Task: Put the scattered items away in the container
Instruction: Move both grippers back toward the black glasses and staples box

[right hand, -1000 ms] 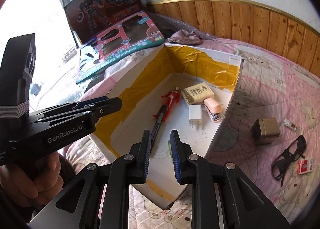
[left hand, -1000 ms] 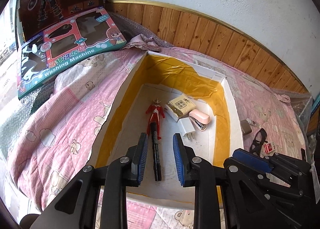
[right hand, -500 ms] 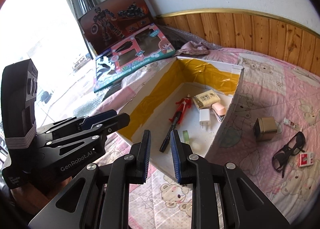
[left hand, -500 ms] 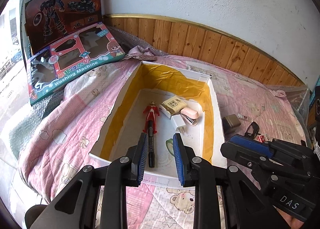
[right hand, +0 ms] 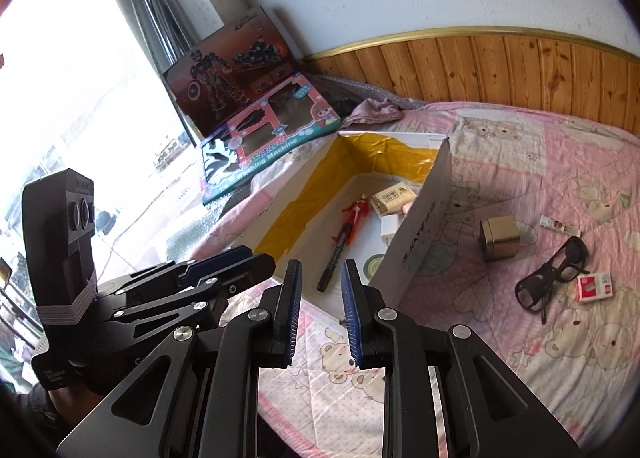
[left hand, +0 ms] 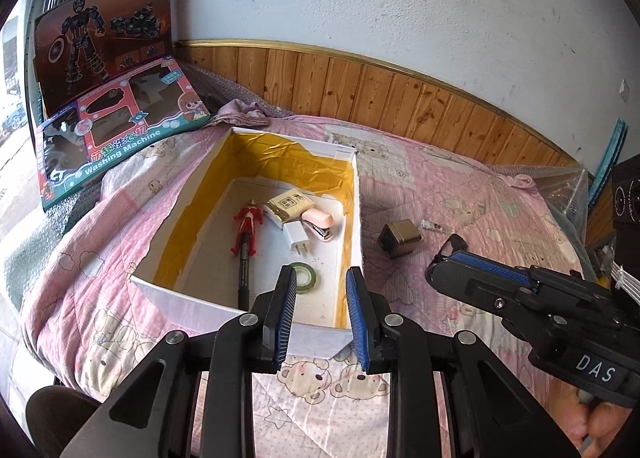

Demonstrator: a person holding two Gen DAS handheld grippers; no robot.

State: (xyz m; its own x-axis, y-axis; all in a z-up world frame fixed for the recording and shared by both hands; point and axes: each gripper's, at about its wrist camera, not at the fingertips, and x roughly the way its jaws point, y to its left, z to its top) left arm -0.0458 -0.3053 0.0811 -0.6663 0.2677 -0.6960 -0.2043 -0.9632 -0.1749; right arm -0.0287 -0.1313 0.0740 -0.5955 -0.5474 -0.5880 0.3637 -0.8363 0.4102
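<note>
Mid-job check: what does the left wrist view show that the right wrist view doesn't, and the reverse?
Left wrist only: the pink stapler fully visible in the box, and the white charger's prongs.

Right wrist only: the whole pair of black glasses and the red-and-white small pack on the quilt.

Both: red figure, black marker, green tape roll inside the box; gold tin and small clear packet outside. Left gripper and right gripper are open, empty.
</note>
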